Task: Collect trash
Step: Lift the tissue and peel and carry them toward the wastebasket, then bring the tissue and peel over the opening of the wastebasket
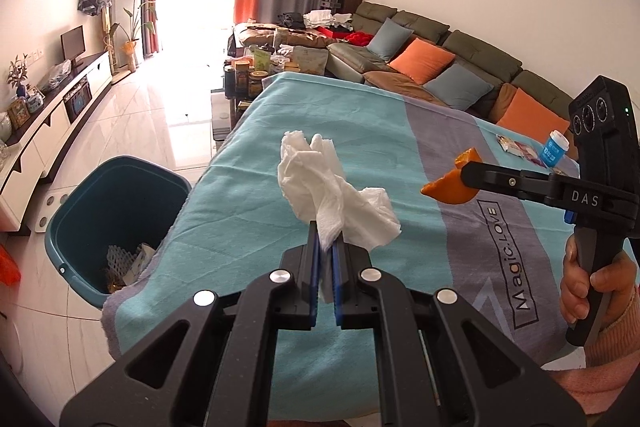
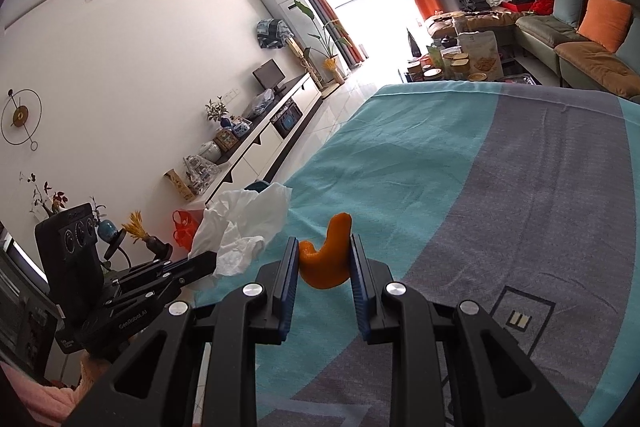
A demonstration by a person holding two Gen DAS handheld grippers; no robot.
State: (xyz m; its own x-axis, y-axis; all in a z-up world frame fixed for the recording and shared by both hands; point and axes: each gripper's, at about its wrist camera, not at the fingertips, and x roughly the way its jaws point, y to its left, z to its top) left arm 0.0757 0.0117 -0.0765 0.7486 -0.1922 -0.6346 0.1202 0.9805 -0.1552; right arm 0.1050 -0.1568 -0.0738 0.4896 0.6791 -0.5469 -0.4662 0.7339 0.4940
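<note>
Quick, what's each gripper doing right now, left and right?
Left gripper: shut on the crumpled white tissue.
Right gripper: shut on the piece of orange peel.

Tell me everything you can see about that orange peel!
The orange peel is a curved, hooked piece, bright orange outside and looking thick and leathery. It hangs in the air above the blue and grey cloth, touching nothing but the right gripper, whose blue-padded fingers pinch it from both sides. One end curls upward past the fingertips. In the left wrist view it shows as two orange wedges poking out.
</note>
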